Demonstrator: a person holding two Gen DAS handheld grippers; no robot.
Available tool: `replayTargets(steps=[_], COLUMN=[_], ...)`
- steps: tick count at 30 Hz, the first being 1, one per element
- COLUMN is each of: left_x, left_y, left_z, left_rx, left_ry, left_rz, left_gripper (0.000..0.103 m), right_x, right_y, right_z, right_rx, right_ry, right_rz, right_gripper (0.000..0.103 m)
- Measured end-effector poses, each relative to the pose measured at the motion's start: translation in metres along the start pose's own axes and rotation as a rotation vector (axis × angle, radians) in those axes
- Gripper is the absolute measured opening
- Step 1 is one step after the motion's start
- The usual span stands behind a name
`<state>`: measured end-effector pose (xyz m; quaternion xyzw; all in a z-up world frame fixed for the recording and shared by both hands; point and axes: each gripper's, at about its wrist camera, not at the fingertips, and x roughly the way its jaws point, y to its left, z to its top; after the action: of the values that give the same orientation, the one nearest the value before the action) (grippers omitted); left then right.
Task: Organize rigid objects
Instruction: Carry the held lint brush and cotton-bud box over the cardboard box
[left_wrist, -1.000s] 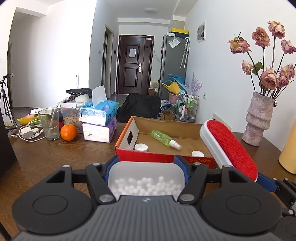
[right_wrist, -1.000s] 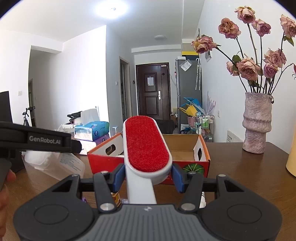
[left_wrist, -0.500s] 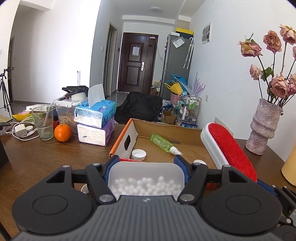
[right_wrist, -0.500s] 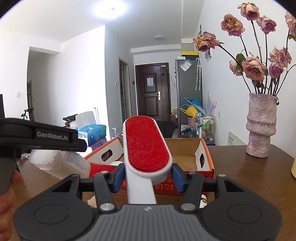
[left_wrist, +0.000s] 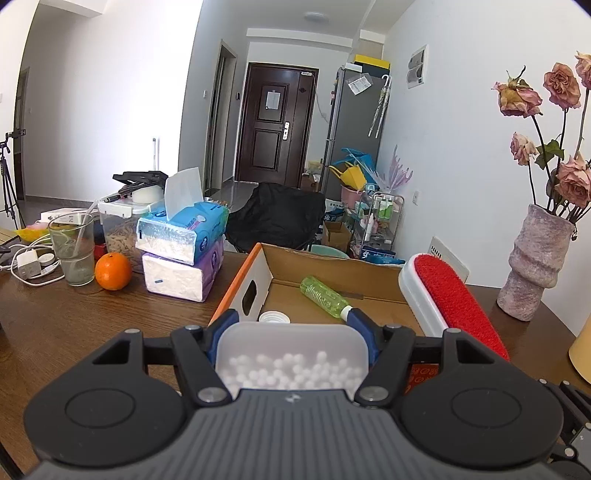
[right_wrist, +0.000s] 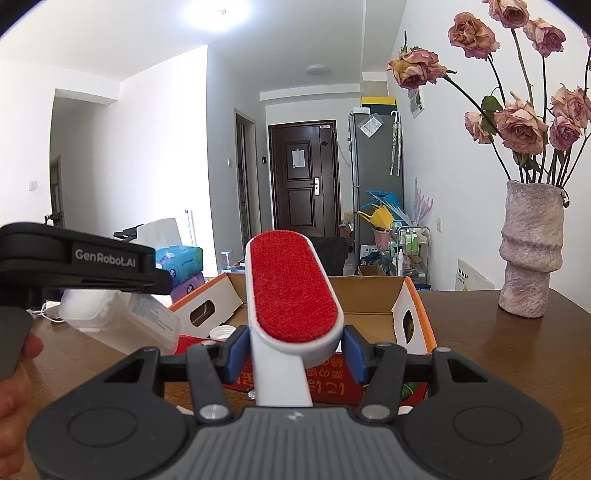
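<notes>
Left gripper: fingers clenched on a translucent plastic container, 1 blue pad against each side. Small white beads lie in its bottom. Container sits low at the near edge of the cardboard box, above the brown counter.

Right gripper: fingers clenched on the white handle of a lint brush; red pad faces up, head reaches forward over the near wall of the box. In the left wrist view the brush appears at the right side of the box.

Box: open top, red and orange outer walls, oval hand holes in the ends. Inside: 1 green spray bottle on its side and 1 white cap near the front left corner.

Left of the box: 2 stacked tissue packs, 1 orange, 1 glass, white charger and cables. Right of the box: vase with dried roses, standing upright on the counter, well apart from the brush.

A thumb shows at the left edge of the right wrist view, on the left gripper's handle.
</notes>
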<state>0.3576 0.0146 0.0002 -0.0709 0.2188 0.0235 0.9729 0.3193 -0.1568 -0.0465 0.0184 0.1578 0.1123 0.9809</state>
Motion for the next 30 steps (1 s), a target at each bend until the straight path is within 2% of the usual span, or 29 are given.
replayTargets(steps=[30], left_x=[0.055], left_y=[0.001], left_z=[0.02], left_rx=[0.019], left_ry=[-0.007], left_rz=[0.021], left_gripper=[0.067], right_x=[0.054], right_y=[-0.011], right_z=[0.019], right_rx=[-0.002], right_ry=[0.009], right_rz=[-0.029], right_gripper=[0.053])
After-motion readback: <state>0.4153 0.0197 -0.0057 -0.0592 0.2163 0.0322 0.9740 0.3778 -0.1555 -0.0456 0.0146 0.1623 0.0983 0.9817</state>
